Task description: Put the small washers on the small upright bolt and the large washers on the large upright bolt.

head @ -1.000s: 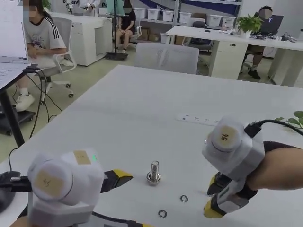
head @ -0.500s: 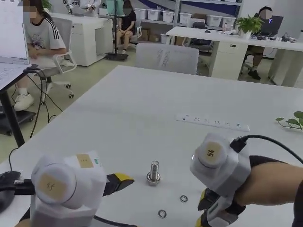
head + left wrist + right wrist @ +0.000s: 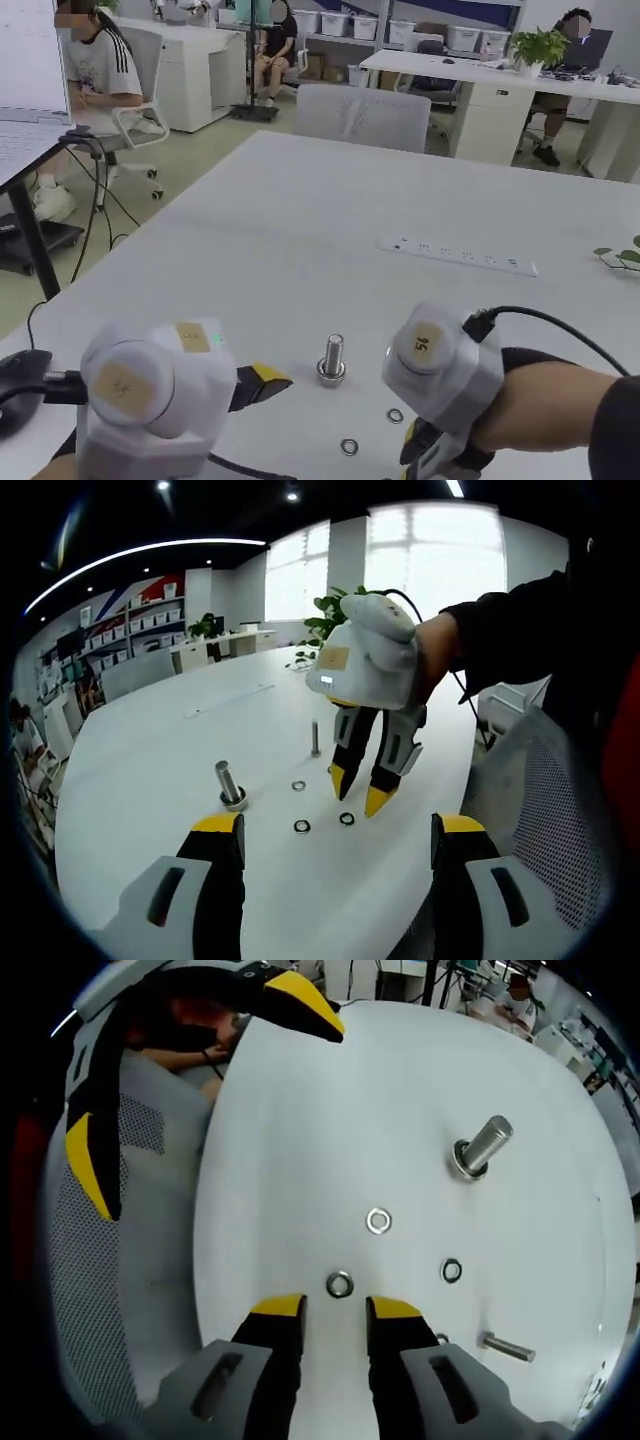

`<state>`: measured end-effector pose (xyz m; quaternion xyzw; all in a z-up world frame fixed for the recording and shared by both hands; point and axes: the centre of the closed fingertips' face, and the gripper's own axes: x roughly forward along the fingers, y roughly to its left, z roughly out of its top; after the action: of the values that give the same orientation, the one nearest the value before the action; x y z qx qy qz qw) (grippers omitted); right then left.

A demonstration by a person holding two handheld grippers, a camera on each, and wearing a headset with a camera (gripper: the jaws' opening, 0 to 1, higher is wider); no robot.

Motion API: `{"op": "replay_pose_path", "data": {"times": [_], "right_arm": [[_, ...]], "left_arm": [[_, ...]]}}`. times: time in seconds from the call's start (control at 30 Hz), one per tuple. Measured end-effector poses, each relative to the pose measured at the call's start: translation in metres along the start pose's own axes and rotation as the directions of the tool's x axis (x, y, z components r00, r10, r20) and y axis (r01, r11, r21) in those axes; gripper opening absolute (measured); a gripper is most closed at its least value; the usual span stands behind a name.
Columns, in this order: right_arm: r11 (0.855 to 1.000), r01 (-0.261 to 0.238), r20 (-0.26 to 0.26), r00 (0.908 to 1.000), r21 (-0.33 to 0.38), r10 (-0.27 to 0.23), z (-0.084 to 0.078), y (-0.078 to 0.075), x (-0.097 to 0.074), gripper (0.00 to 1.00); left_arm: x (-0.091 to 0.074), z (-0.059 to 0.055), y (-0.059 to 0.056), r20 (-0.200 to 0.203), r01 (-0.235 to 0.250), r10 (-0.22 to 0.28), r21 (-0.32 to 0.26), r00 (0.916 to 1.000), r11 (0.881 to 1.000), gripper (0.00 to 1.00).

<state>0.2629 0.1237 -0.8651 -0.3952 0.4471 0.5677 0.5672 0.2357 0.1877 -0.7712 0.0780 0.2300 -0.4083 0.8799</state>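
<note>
The right gripper (image 3: pixel 334 1312) held its jaws narrow (a slim gap), a washer (image 3: pixel 340 1284) just ahead of its tips; the left gripper (image 3: pixel 338 828) gaped wide, holding nothing.

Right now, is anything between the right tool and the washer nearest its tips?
Nothing visible. In the right gripper view the washer lies flat on the table just ahead of the right tool, with only tabletop between them.
</note>
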Motion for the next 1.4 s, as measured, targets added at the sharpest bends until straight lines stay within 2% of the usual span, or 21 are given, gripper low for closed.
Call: {"op": "replay_pose_path", "data": {"times": [0.2, 0.57, 0.8, 0.97, 1.4], "right_arm": [[1.0, 0.0, -0.014, 0.9999, -0.01, -0.001, -0.002, 0.001, 0.008, 0.24], [0.999, 0.014, -0.017, 0.9998, -0.035, -0.014, 0.002, 0.001, 0.011, 0.2], [0.993, 0.045, -0.04, 0.998, -0.106, -0.05, 0.002, 0.001, 0.012, 0.18], [0.991, 0.052, -0.047, 0.9972, -0.124, -0.058, 0.002, 0.002, 0.012, 0.17], [0.991, 0.043, -0.042, 0.9979, -0.128, -0.049, 0.001, 0.0, 0.012, 0.14]], "left_arm": [[0.0, -0.001, -0.001, -0.001, 0.003, -0.003, -0.001, 1.0, 1.0, 0.75], [-0.002, 0.0, -0.004, 0.005, 0.01, -0.01, -0.001, 0.9999, 1.0, 0.75], [-0.002, 0.001, -0.005, 0.011, 0.014, -0.014, -0.004, 0.9998, 1.0, 0.75], [-0.002, 0.002, -0.005, 0.012, 0.015, -0.015, -0.003, 0.9998, 1.0, 0.75], [-0.002, 0.004, -0.004, 0.02, 0.013, -0.013, -0.006, 0.9997, 1.0, 0.75]]}}
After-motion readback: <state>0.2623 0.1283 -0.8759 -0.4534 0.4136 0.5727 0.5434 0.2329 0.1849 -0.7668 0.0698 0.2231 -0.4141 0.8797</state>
